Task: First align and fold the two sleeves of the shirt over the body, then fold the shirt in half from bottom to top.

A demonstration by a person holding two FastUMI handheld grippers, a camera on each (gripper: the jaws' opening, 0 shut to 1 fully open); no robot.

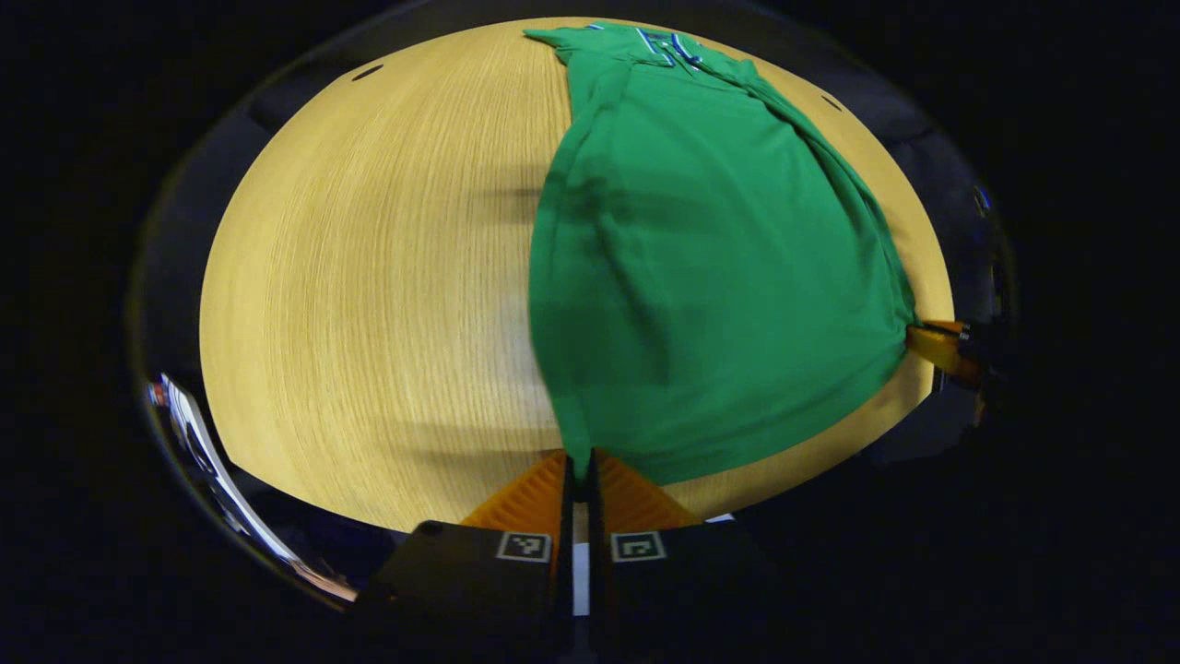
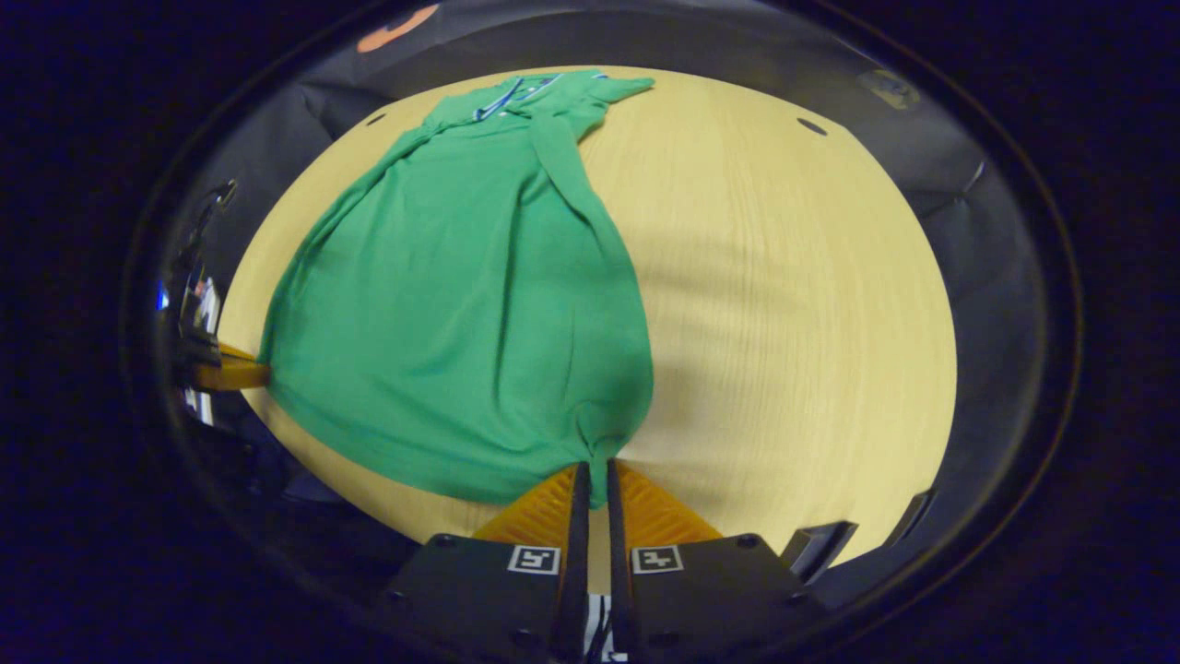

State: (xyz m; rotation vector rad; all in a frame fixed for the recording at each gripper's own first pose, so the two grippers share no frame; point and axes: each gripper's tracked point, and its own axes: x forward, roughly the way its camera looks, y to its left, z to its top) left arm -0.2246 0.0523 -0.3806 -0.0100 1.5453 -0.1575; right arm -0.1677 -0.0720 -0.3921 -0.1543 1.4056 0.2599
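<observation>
A green shirt (image 1: 710,258) lies lengthwise on the wooden table (image 1: 369,277), collar at the far end, both sleeves folded in over the body. My left gripper (image 1: 581,466) is shut on the shirt's bottom left corner, the hem pinched between its fingers. In the right gripper view my right gripper (image 2: 593,475) is shut on the bottom right corner of the shirt (image 2: 470,304). Each gripper shows in the other's view: the right gripper (image 1: 940,346) at the shirt's far corner, the left gripper (image 2: 230,373) at the left edge. The hem is stretched and slightly lifted between them.
Bare table (image 2: 793,304) lies on both sides of the shirt. Dark booth cloth rings the table. A shiny pale object (image 1: 198,443) sits beyond the table's near left edge.
</observation>
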